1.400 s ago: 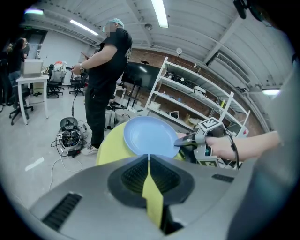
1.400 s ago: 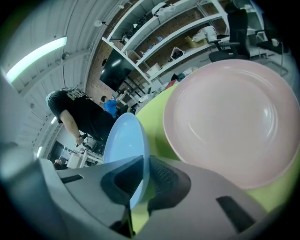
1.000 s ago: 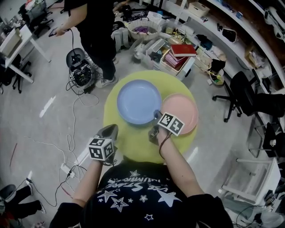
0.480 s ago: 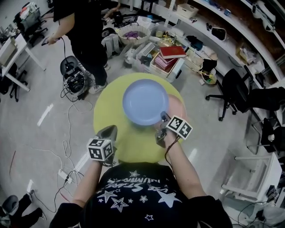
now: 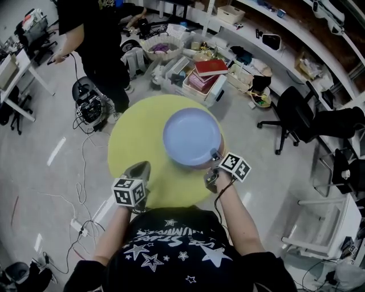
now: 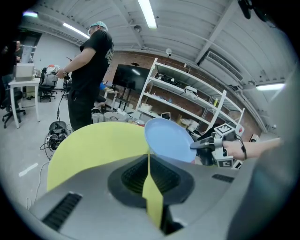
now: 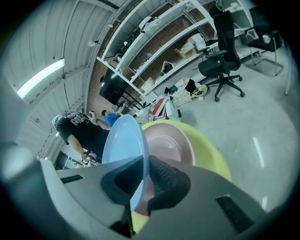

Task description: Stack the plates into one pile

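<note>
Right gripper view: right tool point(image 7: 143, 161) clamps blue plate point(image 7: 123, 145) over pink plate point(image 7: 168, 143).

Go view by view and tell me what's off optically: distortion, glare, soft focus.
Head view: fisheye bows the room around the yellow table; the light is flat and the picture is mostly sharp. Left gripper view: dark vignette round the rim, and the ceiling light strip is blown out white. Right gripper view: strongest bending, and the blue plate looks soft-edged close to the lens.

pink plate point(image 7: 171, 144) largely hidden, under blue plate point(image 7: 123, 140)
</note>
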`<state>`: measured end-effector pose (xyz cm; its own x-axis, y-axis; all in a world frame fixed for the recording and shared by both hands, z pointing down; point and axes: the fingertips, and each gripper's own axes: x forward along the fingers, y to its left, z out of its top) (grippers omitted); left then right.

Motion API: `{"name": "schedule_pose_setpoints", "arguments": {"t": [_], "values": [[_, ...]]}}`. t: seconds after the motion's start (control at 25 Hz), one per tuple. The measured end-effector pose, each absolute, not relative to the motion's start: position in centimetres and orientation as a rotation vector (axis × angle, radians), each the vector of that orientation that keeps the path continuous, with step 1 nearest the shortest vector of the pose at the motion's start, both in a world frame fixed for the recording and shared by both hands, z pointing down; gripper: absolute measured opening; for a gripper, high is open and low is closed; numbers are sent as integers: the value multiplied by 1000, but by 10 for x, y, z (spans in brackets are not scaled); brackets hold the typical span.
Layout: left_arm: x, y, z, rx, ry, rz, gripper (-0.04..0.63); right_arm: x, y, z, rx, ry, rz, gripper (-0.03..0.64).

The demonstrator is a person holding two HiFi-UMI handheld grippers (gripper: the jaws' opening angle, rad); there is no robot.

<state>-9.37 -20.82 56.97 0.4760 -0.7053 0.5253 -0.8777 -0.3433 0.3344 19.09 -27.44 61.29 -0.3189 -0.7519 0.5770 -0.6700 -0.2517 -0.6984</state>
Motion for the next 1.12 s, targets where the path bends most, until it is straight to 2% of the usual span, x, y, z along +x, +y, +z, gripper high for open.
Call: {"name": "schedule_pose_setpoints", "arguments": {"t": [0.76, 1.12], "values": [[-42, -200, 581, 2085, -1365, 427, 26, 234, -267, 643, -1750, 2037, -1796, 67], [-39, -188, 582, 1996, -1488, 391, 26, 244, -279, 626, -1789, 2428, -1516, 123]]}}
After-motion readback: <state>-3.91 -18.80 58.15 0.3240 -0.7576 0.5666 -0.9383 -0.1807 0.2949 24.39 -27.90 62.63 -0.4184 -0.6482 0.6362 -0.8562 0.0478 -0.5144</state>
